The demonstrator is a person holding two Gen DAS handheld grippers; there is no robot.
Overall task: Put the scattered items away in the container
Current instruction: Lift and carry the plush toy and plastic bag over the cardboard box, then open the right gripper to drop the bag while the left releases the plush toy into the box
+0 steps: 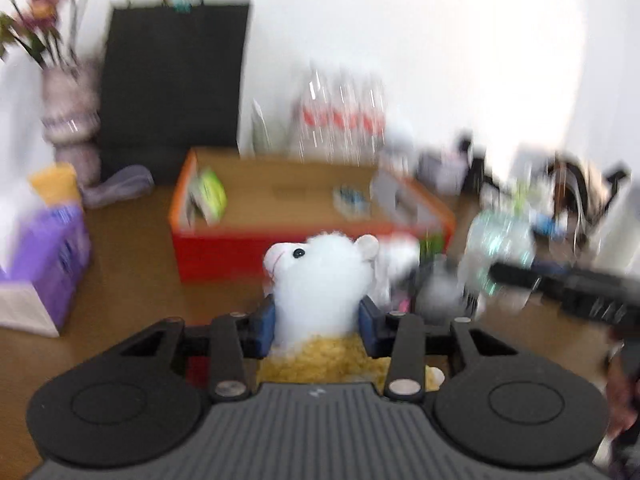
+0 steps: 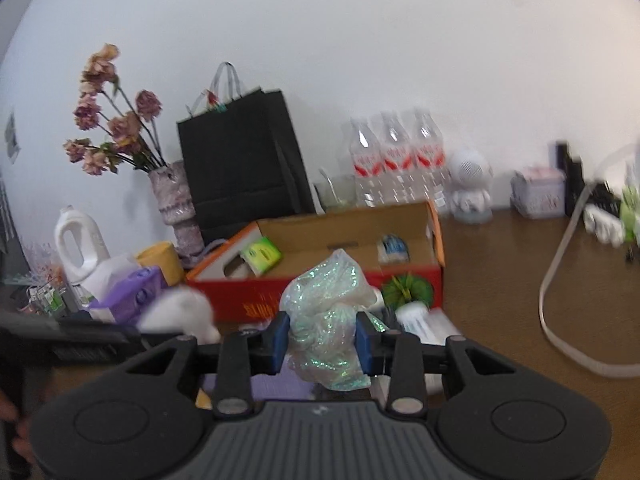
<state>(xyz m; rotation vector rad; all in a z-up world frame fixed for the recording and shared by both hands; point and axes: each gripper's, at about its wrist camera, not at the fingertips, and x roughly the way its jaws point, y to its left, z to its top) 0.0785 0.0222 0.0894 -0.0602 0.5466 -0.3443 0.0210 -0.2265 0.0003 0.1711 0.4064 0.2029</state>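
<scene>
Partway: green packet point(image 2: 262, 255) and small blue item point(image 2: 394, 247) already in box point(image 2: 320, 300); left hand-held gripper point(image 1: 318, 322) clamping plush toy point(image 1: 320, 276), right hand-held gripper point(image 2: 322, 342) clamping glitter bag point(image 2: 328, 316), neither yet dropped in.

White-yellow plush point(image 1: 320, 280); iridescent glitter bag point(image 2: 328, 320); red-orange box point(image 2: 320, 300).

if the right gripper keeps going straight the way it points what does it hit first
Probably the red front wall of the cardboard box, dead ahead of the right gripper, which is shut on the glittery bag. The bag hides part of the line, so depth is uncertain.
</scene>
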